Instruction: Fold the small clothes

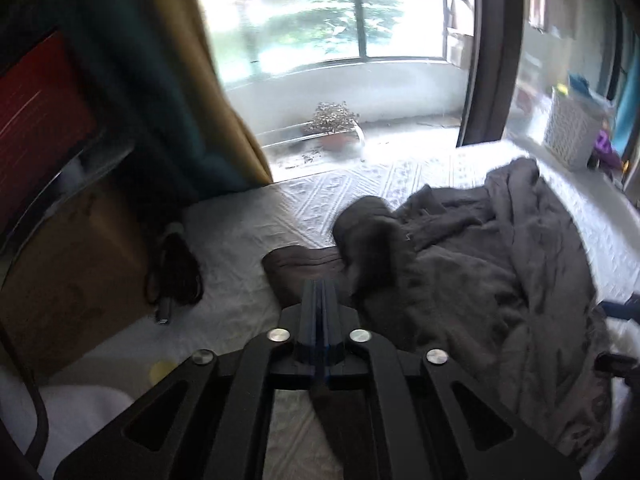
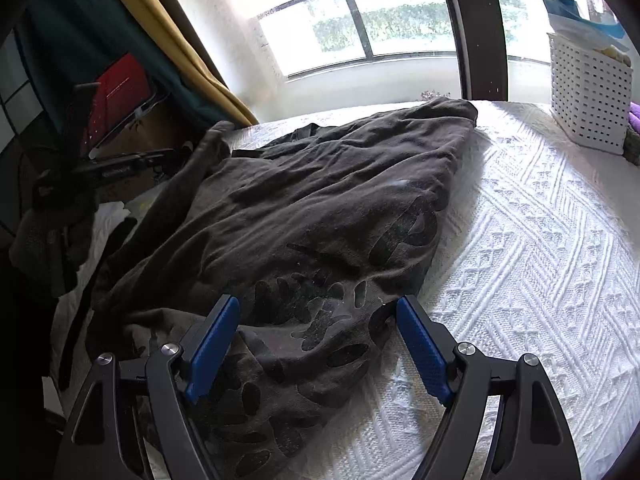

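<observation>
The crumpled dark grey printed cotton shirt (image 2: pixel 304 216) lies on the white textured bedspread (image 2: pixel 540 240). The left gripper (image 1: pixel 319 292) is pinched together, seemingly empty; the right gripper (image 2: pixel 316 312) gapes over the hem (untouched) — spread the cloth flat before folding.

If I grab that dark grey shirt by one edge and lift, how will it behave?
The dark grey shirt lies crumpled in soft folds, so it will probably hang limp and unfold unevenly. It looks thin, so likely light. The textured white bedspread may drag on it slightly.
</observation>
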### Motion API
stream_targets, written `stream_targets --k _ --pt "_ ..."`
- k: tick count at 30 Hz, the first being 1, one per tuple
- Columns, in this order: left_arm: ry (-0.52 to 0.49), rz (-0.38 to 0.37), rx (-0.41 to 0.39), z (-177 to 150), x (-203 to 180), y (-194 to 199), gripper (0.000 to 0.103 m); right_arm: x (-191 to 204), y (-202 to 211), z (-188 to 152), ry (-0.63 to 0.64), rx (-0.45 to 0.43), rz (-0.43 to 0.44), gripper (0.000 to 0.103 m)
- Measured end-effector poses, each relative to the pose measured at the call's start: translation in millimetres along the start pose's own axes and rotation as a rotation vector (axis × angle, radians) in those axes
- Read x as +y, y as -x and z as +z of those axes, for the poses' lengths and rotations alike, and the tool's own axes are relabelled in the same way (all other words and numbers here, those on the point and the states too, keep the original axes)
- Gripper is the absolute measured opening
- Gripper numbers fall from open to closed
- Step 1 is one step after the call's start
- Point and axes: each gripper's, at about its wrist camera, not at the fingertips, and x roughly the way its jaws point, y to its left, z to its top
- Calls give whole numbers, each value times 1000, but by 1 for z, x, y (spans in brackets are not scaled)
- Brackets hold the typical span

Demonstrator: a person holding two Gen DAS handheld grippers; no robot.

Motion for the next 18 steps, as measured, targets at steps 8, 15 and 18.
stream_targets --k 8,15,18 --pt "-100 -155 -22 -16 -41 20 63 11 2 -2 17 0 3 82" --pt "-170 -50 74 -37 -50 -12 8 14 7 -7 11 -4 0 82" --pt "-69 -21 64 -41 -17 -9 8 15 8 -10 16 -2 1 82"
